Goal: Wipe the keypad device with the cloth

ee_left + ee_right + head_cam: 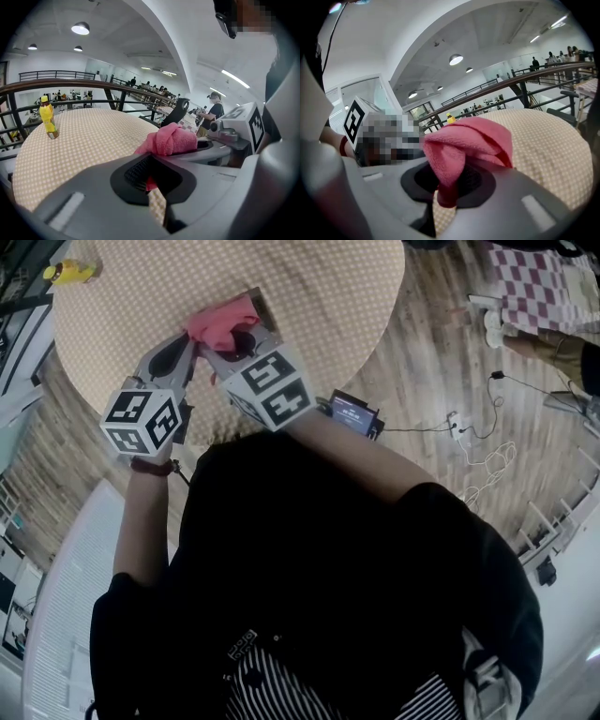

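A pink cloth [221, 320] is bunched over the near edge of the round, beige dotted table [309, 296]. My right gripper [232, 341] is shut on the cloth [461, 140], which bulges up out of its jaws. My left gripper [186, 345] meets it from the left. Its jaws stand nearly together with a small red scrap of cloth [150, 183] pinched between the pads. The rest of the cloth [171, 138] lies on the right gripper just ahead. A dark flat device [352, 414] with a pale panel sits beside my right forearm, off the table's edge.
A yellow bottle [67, 272] stands at the table's far left edge, also seen as the yellow bottle [48, 121]. A cable runs from the dark device to a power strip [457, 426] on the wooden floor. Railings [70, 84] and other tables lie beyond.
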Available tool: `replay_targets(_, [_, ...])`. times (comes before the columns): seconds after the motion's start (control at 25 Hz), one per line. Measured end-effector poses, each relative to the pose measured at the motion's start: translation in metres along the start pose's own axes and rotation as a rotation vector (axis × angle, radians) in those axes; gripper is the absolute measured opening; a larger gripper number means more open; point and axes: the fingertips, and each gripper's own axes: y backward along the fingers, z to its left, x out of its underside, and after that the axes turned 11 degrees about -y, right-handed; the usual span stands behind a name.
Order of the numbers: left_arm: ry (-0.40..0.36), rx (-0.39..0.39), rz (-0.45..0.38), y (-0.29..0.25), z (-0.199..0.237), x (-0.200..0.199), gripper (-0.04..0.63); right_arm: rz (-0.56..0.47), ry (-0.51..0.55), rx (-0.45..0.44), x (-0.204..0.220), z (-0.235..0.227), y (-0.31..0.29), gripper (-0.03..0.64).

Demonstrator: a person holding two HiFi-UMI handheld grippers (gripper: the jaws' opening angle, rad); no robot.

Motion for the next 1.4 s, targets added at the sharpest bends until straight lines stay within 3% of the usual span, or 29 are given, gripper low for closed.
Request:
replay_targets(0.12, [-0.004, 0.015, 0.014, -0.009, 0.004, 0.006, 0.002, -0.006, 0.008, 0.029, 0.002, -0.012, -0.006, 0.069])
replay_targets(0.28, [-0.013, 0.016, 0.042, -0.021, 0.013, 0.010, 0.002, -0.087, -0.053, 0.138, -0.016, -0.051, 0.003, 0.069])
replay_targets(0.4, [-0.031, 0.033, 0.099, -0.036, 0.024, 0.019, 0.002, -0.073, -0.053, 0.172, -0.019, -0.071, 0.005, 0.069])
replay_targets(0.8, [-0.041, 0.104, 0.293, -0.080, 0.041, 0.061, 0.002, 0.030, -0.033, 0.129, 0.019, -0.064, -0.024, 0.069])
replay_targets(1.4, [-0.051, 0.115, 0.335, -0.092, 0.040, 0.069, 0.002, 0.066, -0.054, 0.085, 0.027, -0.055, -0.041, 0.069])
